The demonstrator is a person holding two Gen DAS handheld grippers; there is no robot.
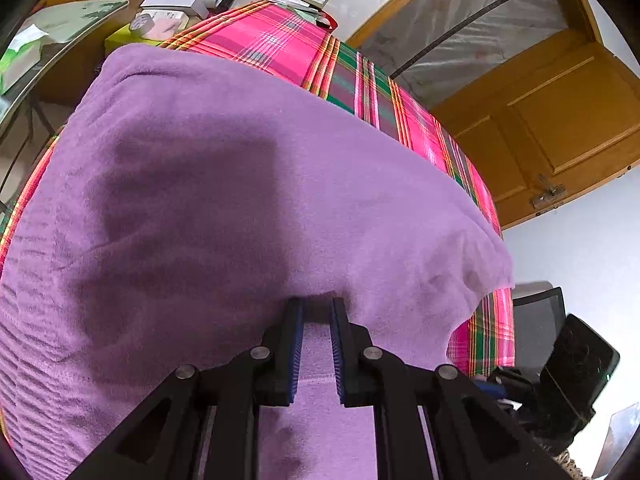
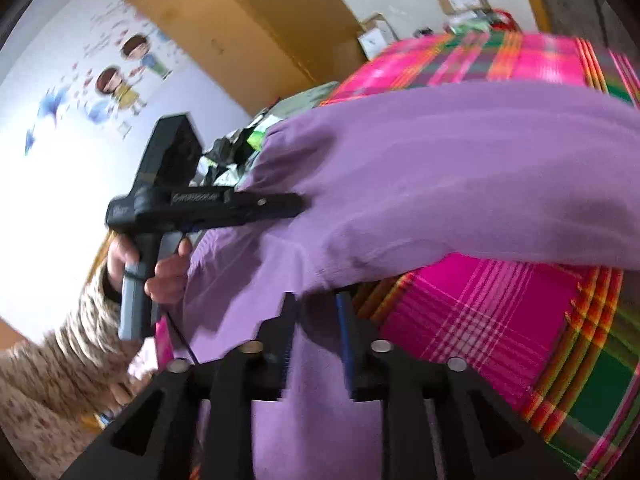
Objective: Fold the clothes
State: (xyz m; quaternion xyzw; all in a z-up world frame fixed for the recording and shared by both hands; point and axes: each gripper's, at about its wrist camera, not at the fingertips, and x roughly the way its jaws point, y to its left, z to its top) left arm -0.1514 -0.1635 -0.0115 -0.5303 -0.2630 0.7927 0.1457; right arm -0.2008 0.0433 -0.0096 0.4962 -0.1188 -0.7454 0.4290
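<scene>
Left wrist view: pink plaid tablecloth (image 1: 280, 46) under purple garment (image 1: 224, 184), wooden door (image 1: 560, 128) behind.

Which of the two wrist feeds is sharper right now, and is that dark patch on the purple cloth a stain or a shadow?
Left wrist view: sharp, with the purple garment showing clear fleece texture; the dark patch has soft edges and looks like a cast shadow, probably not a stain. Right wrist view: motion-blurred, with the plaid tablecloth smeared and the left gripper only roughly defined. Both bend straight edges heavily.
</scene>
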